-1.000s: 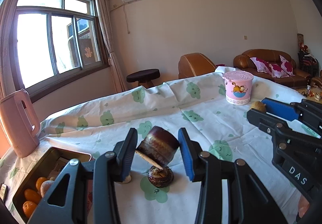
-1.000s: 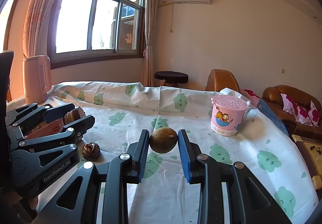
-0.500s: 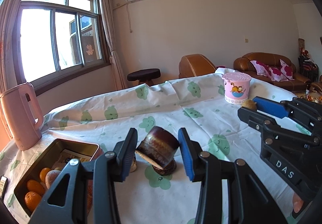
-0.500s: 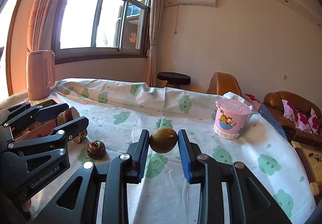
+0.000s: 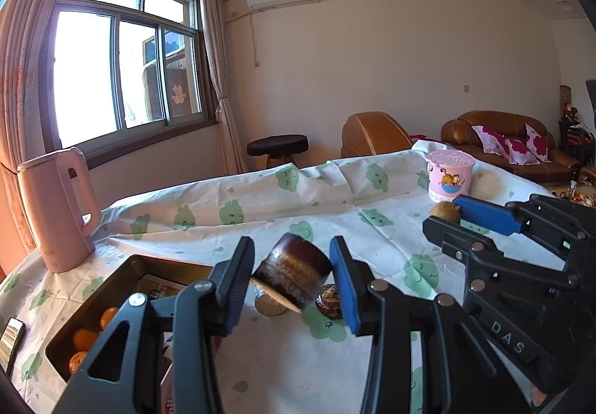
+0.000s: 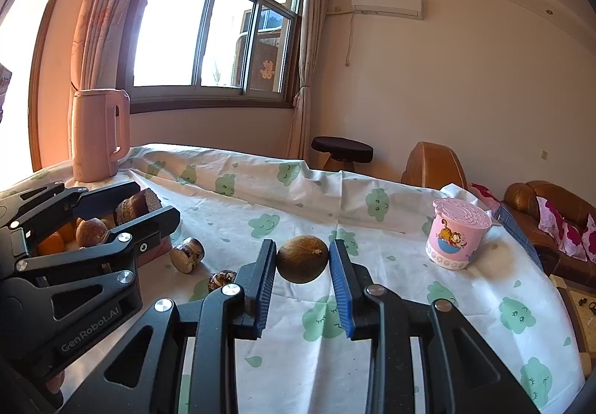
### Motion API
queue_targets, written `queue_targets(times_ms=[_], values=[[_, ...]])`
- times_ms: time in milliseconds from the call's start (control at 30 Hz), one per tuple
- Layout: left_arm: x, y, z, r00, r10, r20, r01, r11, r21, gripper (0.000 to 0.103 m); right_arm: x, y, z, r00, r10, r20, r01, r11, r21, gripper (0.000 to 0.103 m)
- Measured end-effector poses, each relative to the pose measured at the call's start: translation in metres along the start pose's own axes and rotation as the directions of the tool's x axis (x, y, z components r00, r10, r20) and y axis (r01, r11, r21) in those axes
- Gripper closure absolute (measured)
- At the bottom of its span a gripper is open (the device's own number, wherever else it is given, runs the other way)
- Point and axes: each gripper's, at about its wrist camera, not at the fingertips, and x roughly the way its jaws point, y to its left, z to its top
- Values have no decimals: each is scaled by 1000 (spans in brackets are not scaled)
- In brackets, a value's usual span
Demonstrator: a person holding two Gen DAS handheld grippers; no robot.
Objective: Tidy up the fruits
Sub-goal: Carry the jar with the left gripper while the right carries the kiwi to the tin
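My left gripper (image 5: 292,274) is shut on a dark brown cut fruit chunk (image 5: 292,274) and holds it above the cloth, right of the metal tin (image 5: 123,274) that holds oranges (image 5: 83,337). My right gripper (image 6: 302,265) is shut on a round brown kiwi-like fruit (image 6: 302,263), held above the table; it also shows in the left wrist view (image 5: 443,212). Two small fruit pieces lie on the cloth under the left gripper: a pale-cut one (image 6: 187,253) and a dark one (image 6: 221,279).
A pink kettle (image 5: 56,209) stands at the table's left corner behind the tin. A pink lidded cup (image 6: 460,233) stands at the far right. A phone (image 5: 11,341) lies at the left edge. Stool, armchair and sofa are beyond the table.
Both grippers have risen and shifted left toward the tin with their fruits held. The tin and kettle show more fully now. The two pieces on the cloth have not moved.
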Motion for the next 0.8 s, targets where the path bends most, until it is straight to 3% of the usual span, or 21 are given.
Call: queue_targets(times_ms=[800], values=[[-17, 71, -6, 994, 110, -15, -111, 990, -83, 59, 4, 48, 22, 994, 107, 0, -107, 994, -38, 72]])
